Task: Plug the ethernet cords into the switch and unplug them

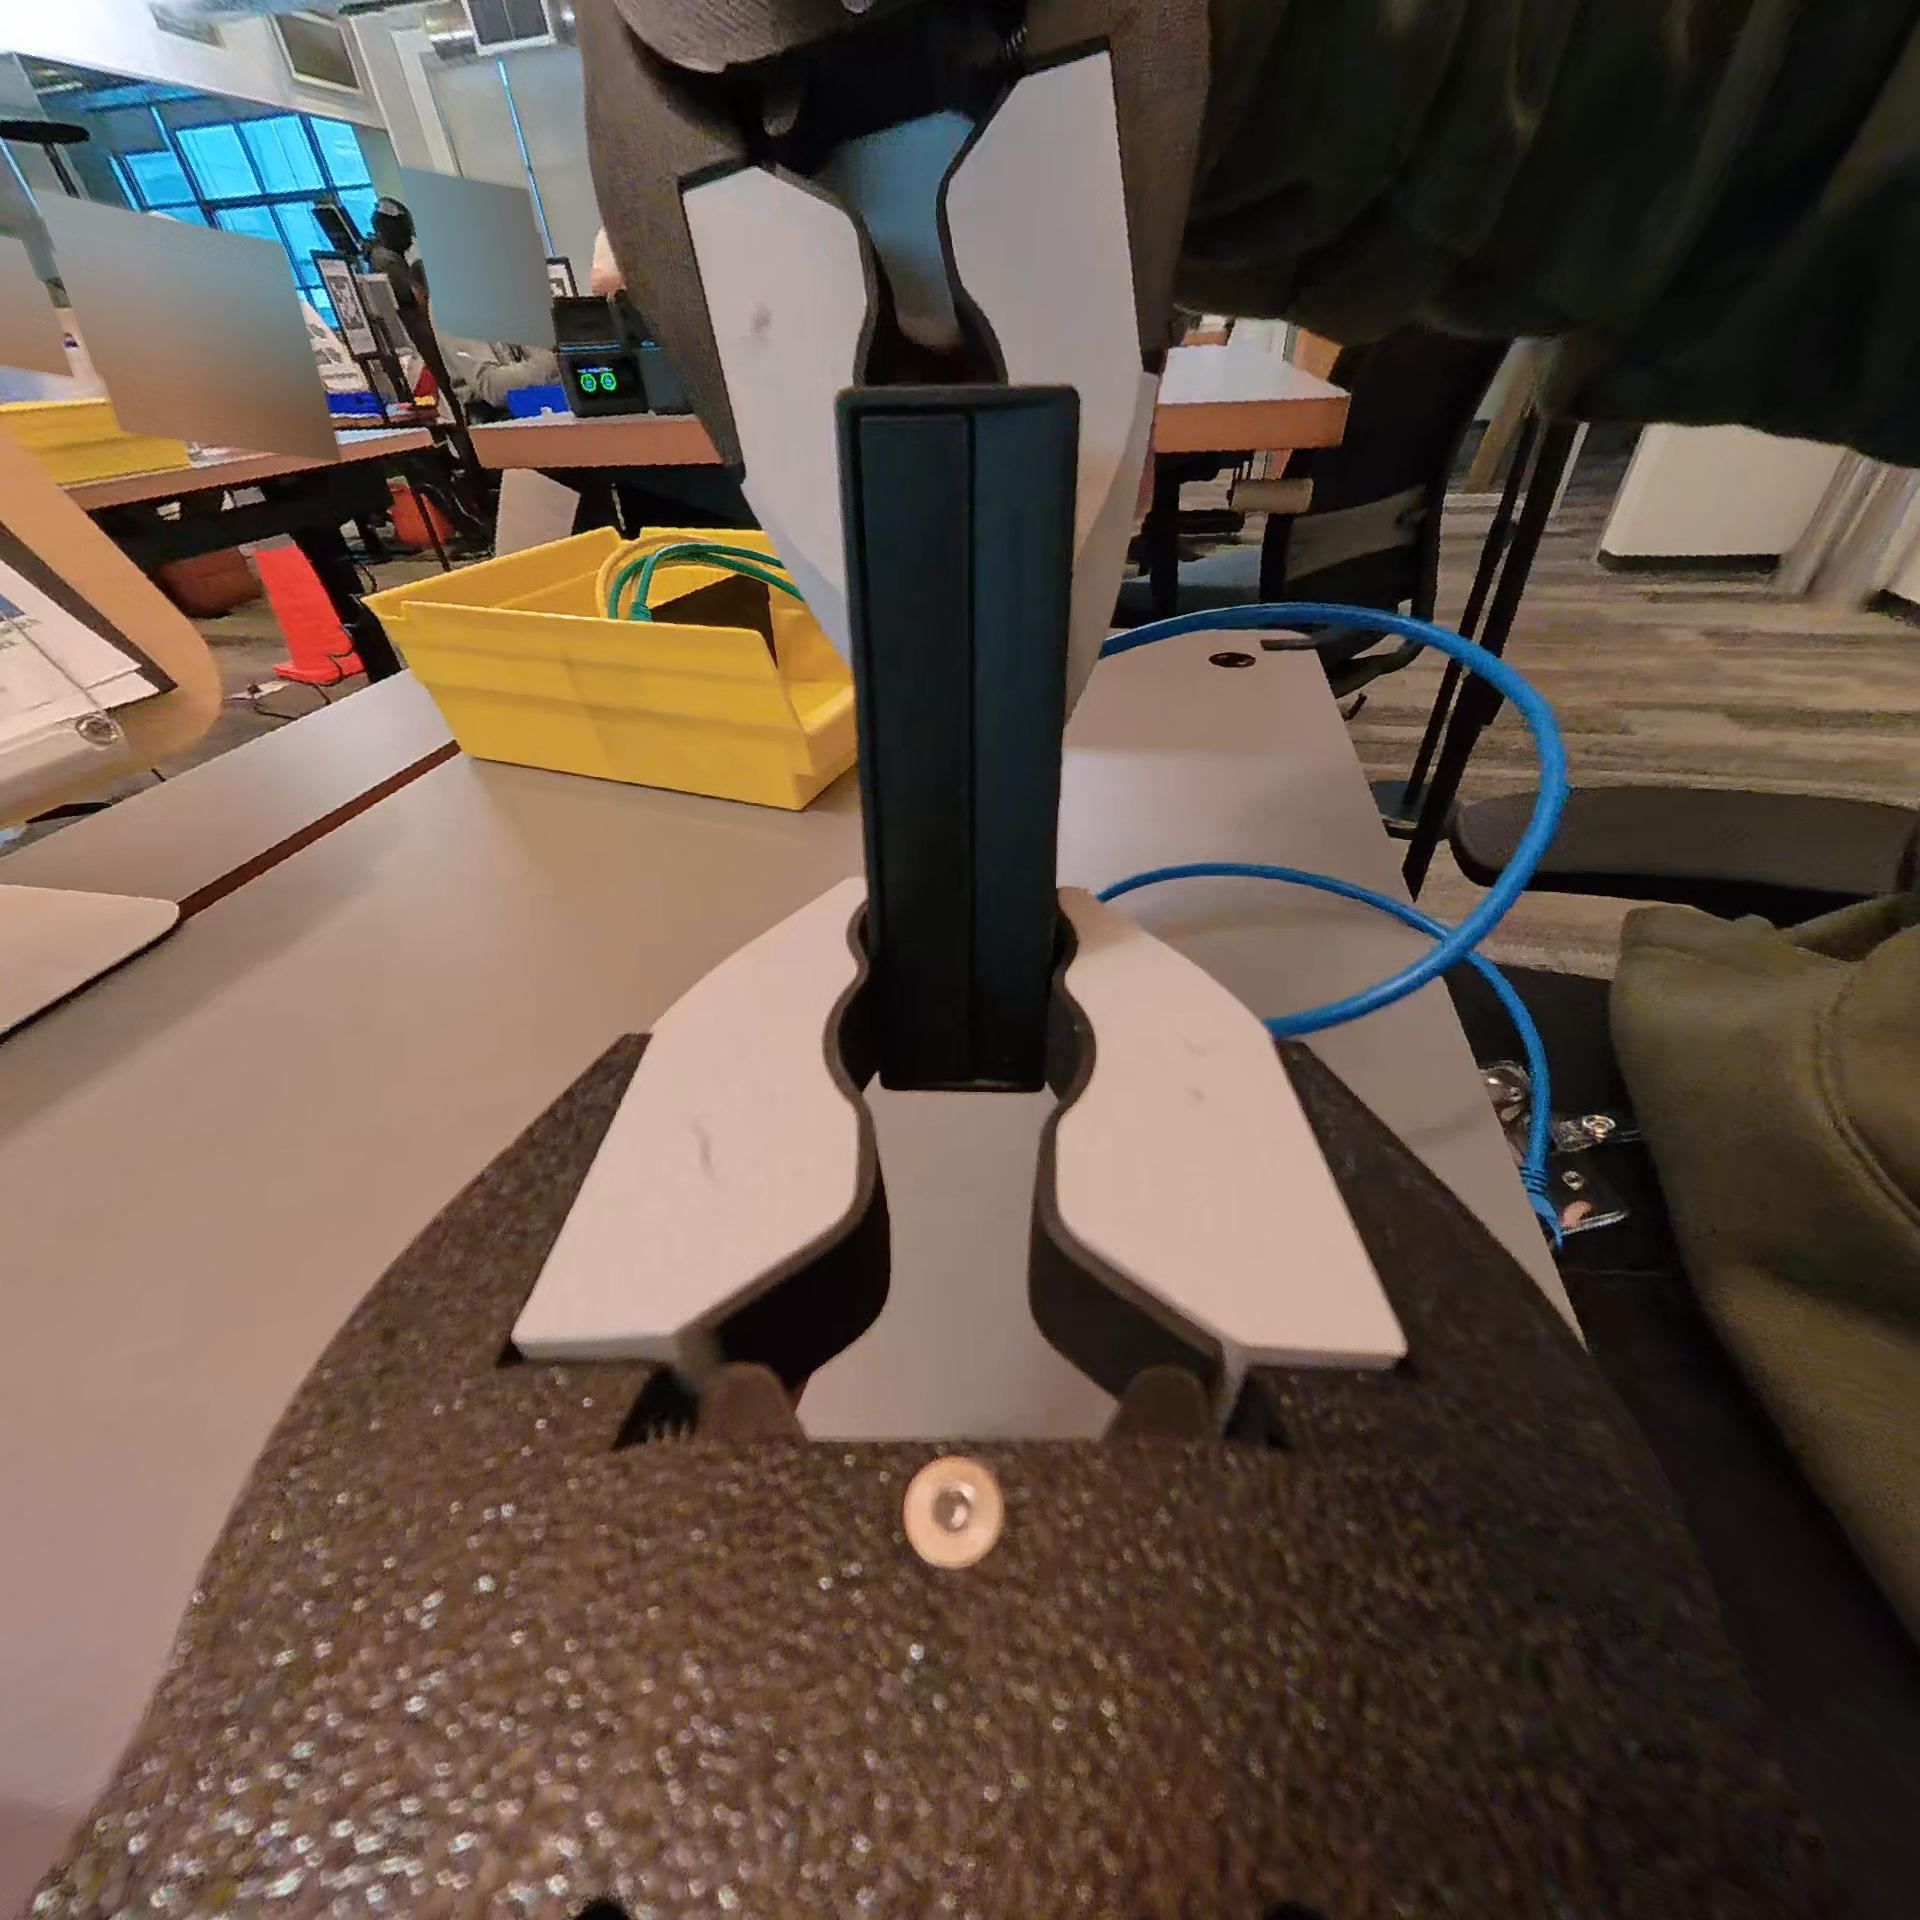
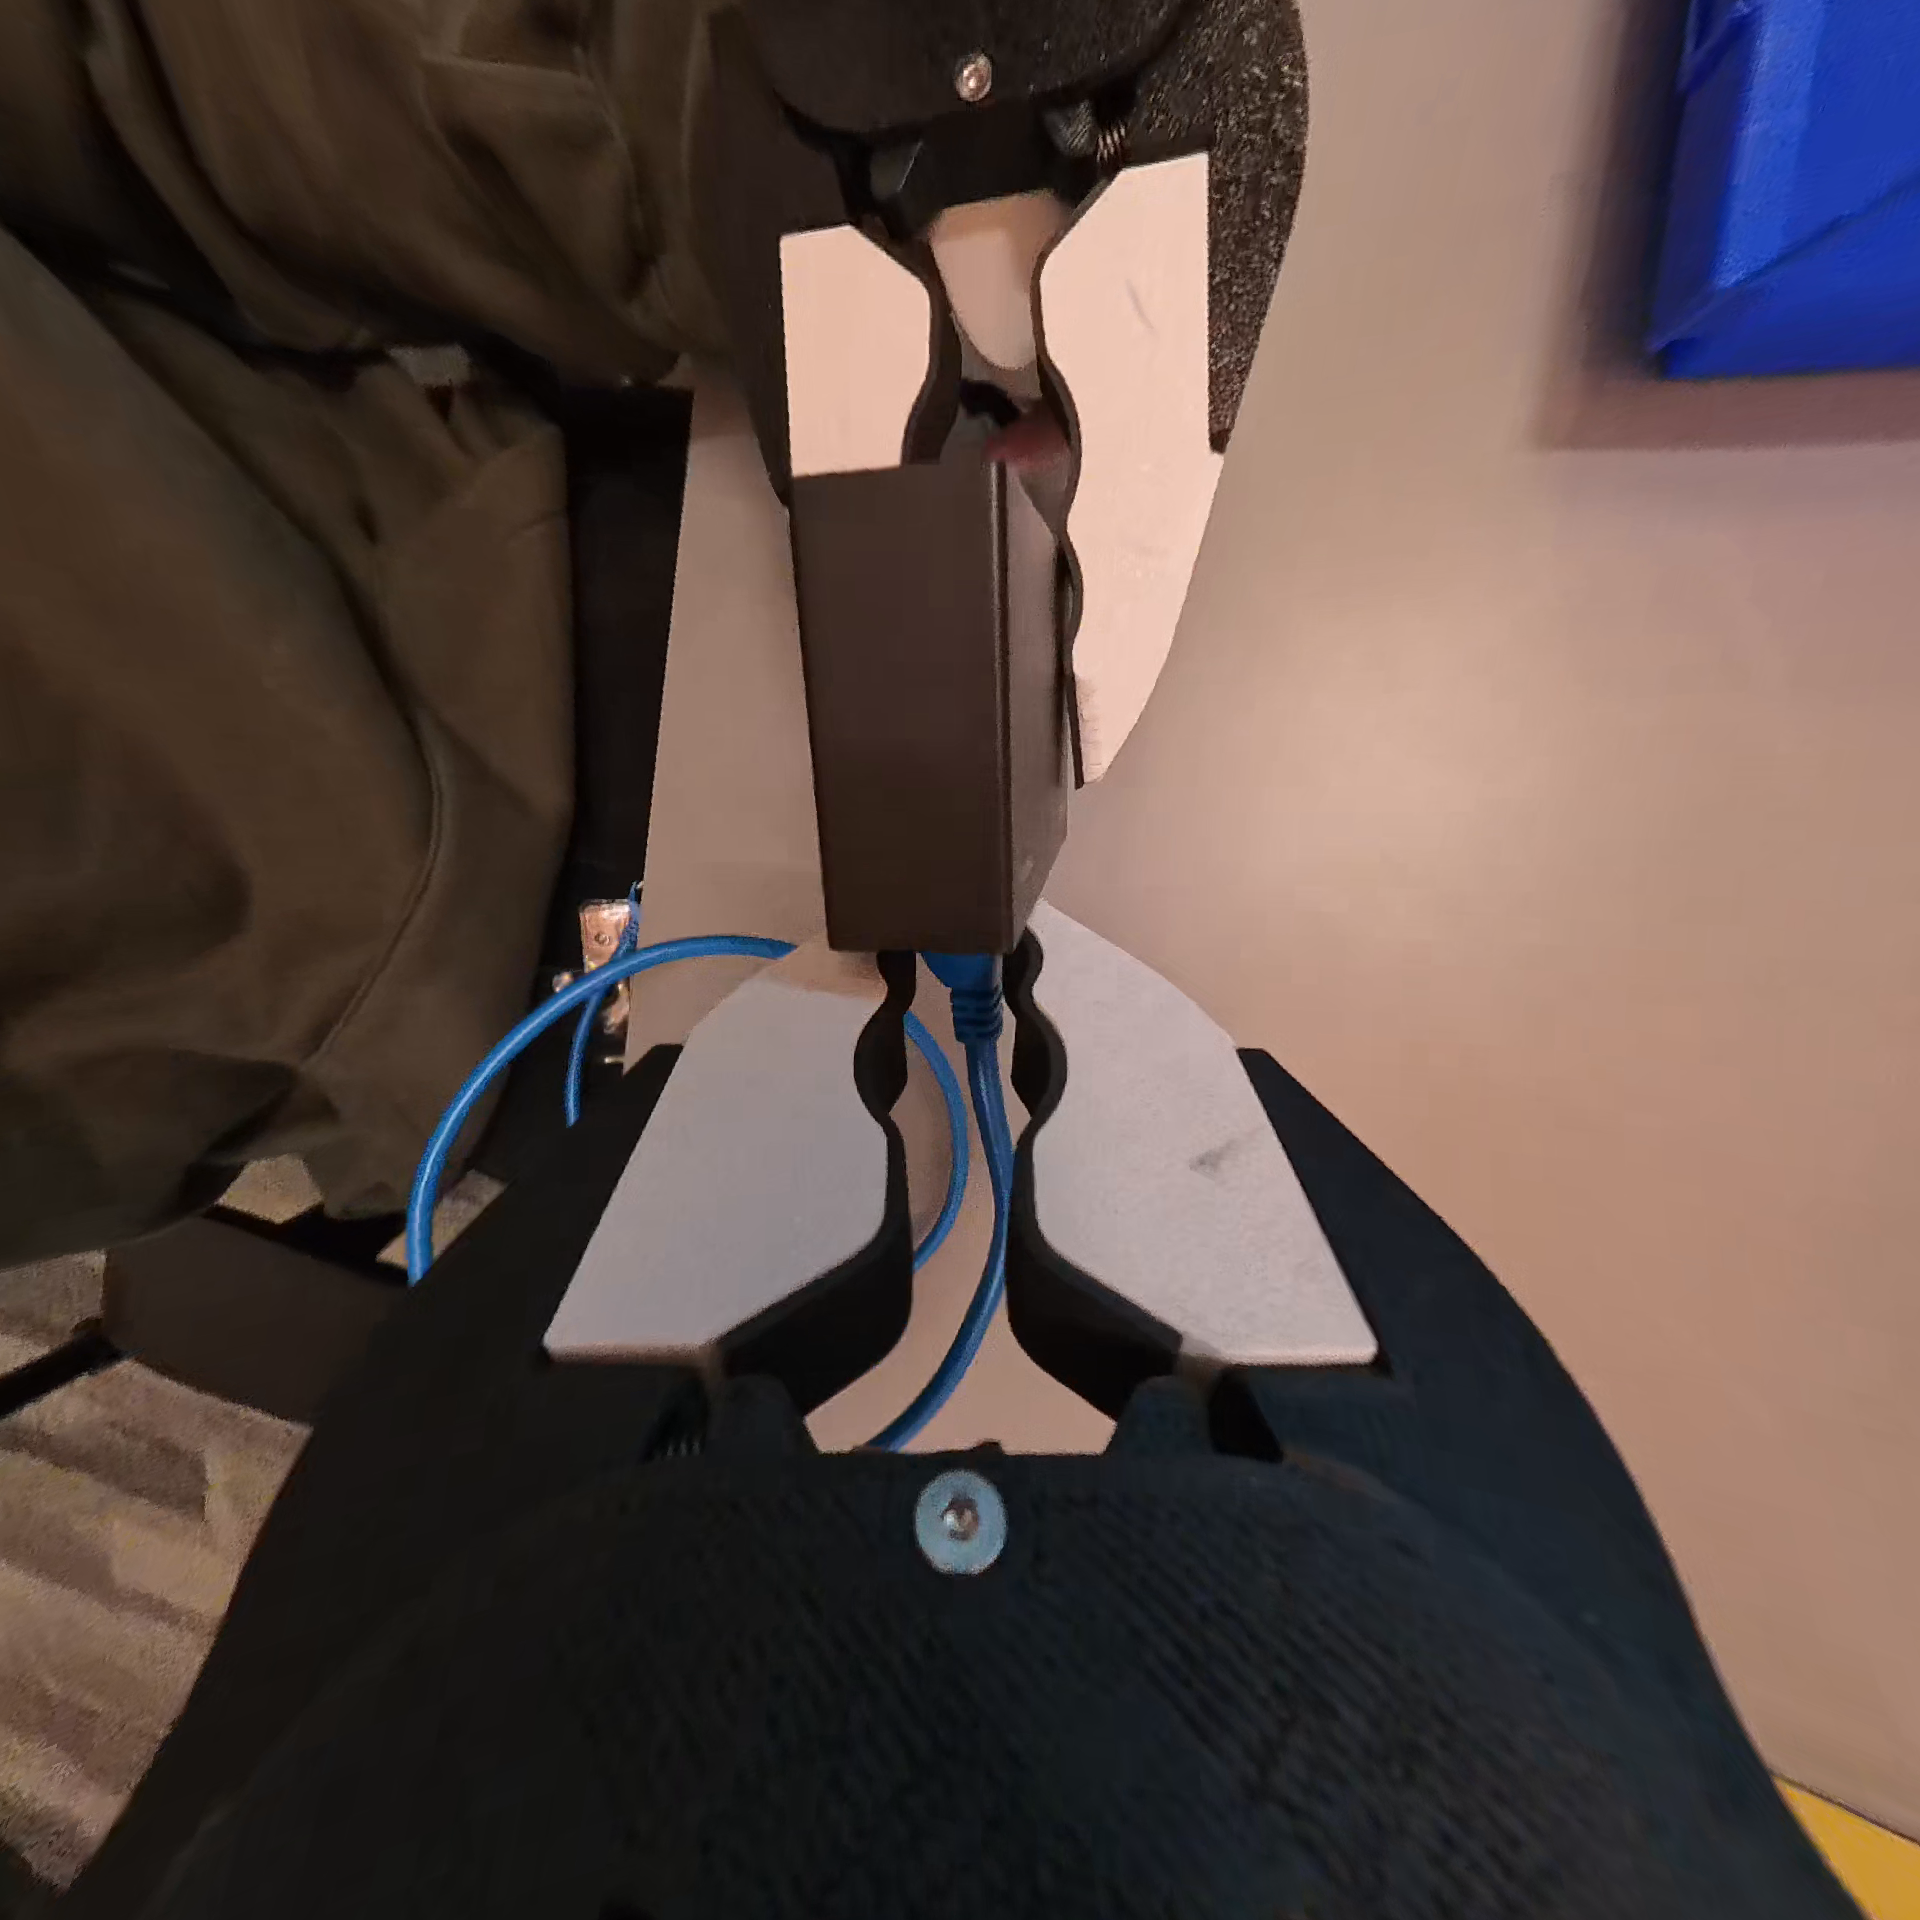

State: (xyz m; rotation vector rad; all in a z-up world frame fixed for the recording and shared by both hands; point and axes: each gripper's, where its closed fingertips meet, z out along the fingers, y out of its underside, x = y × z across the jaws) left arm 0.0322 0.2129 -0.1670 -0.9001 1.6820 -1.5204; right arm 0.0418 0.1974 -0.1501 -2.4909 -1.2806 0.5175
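The black switch [image 1: 961, 727] stands on edge above the grey table [image 1: 416, 987], pinched at its near end by my left gripper [image 1: 961, 935], which is shut on it. My right gripper [image 1: 914, 322] meets the switch's far end. In the right wrist view my right gripper [image 2: 961, 987] is shut around the plug of the blue ethernet cord [image 2: 971, 1003], which sits in a port on the switch [image 2: 914, 707]. My left gripper [image 2: 987, 416] holds the switch's other end. The blue cord [image 1: 1507, 727] loops off the table's right edge, and its other plug [image 1: 1538, 1195] hangs loose.
A yellow bin [image 1: 623, 686] with green and yellow cords [image 1: 665, 571] stands behind the switch. A blue bin [image 2: 1787, 187] sits on the table. A person's olive sleeve [image 2: 260, 623] and jacket [image 1: 1766, 1143] are close by. A chair [image 1: 1662, 842] stands past the right table edge.
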